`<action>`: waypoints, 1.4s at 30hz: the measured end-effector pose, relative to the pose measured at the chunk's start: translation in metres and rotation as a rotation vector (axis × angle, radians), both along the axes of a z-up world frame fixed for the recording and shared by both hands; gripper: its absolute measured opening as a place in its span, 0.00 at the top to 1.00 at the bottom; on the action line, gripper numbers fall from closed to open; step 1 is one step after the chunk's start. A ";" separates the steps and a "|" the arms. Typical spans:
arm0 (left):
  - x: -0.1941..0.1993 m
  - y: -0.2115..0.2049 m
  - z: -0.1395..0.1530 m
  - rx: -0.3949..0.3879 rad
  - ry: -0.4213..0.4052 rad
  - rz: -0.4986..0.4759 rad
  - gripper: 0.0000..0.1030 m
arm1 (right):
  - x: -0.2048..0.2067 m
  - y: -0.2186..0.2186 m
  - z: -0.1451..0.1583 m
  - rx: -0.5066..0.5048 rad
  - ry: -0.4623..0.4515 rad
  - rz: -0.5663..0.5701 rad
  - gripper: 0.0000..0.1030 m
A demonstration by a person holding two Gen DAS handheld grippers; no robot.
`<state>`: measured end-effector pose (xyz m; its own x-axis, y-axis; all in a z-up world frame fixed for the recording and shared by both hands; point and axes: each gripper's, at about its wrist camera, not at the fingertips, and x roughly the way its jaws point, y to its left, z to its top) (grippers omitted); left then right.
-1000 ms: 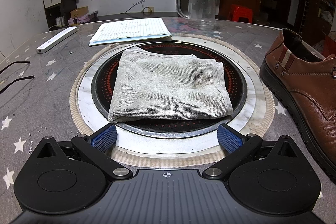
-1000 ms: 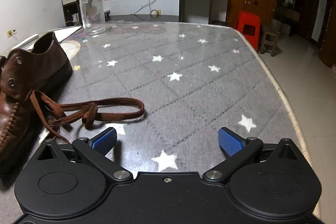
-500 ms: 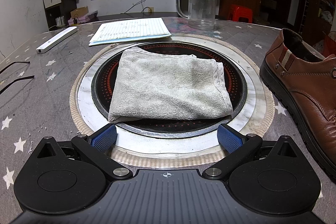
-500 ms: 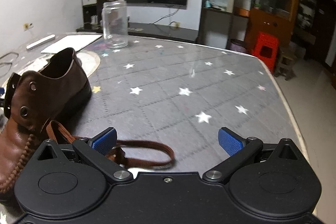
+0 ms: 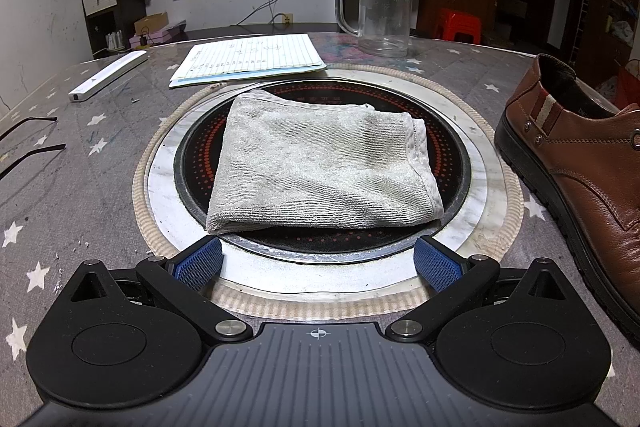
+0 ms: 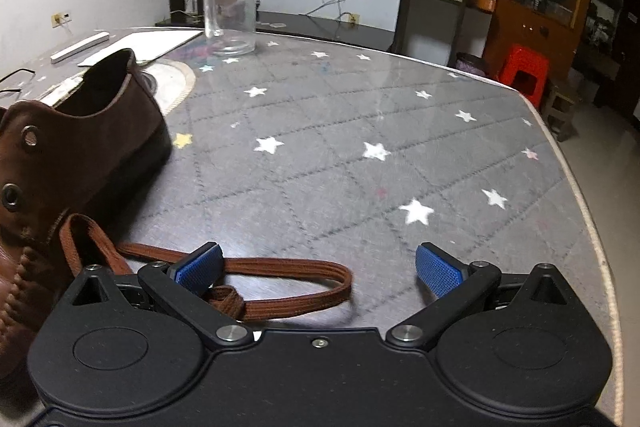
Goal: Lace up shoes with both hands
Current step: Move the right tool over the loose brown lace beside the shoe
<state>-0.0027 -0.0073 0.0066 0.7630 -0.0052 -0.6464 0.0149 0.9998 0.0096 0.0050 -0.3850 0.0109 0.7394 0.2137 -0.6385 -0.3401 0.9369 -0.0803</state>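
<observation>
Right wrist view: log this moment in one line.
right gripper: open, over shoelace | left gripper: open, facing towel | shoe: unlaced

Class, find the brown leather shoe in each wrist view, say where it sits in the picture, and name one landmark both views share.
Left wrist view: brown leather shoe at the right edge, beside the round hob.
Right wrist view: the shoe at the left edge, its brown lace trailing along the table.
Shared landmark: the clear glass jar, standing before the television.
</observation>
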 end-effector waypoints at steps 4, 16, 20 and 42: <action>0.000 0.000 0.000 0.000 0.000 0.000 0.00 | 0.000 -0.007 -0.001 -0.025 -0.002 -0.039 0.00; 0.001 0.000 0.000 0.000 0.000 0.000 0.00 | -0.030 -0.005 0.022 -0.033 -0.072 0.080 0.00; 0.001 0.000 -0.001 0.000 0.000 0.000 0.00 | -0.040 0.010 0.028 -0.059 -0.089 0.158 0.00; 0.000 0.000 0.000 0.000 0.000 0.000 0.00 | -0.023 0.042 0.025 -0.243 -0.204 0.182 0.00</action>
<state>-0.0023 -0.0073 0.0064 0.7630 -0.0052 -0.6464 0.0150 0.9998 0.0096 -0.0177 -0.3434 0.0354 0.8207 0.2141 -0.5297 -0.4538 0.8075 -0.3767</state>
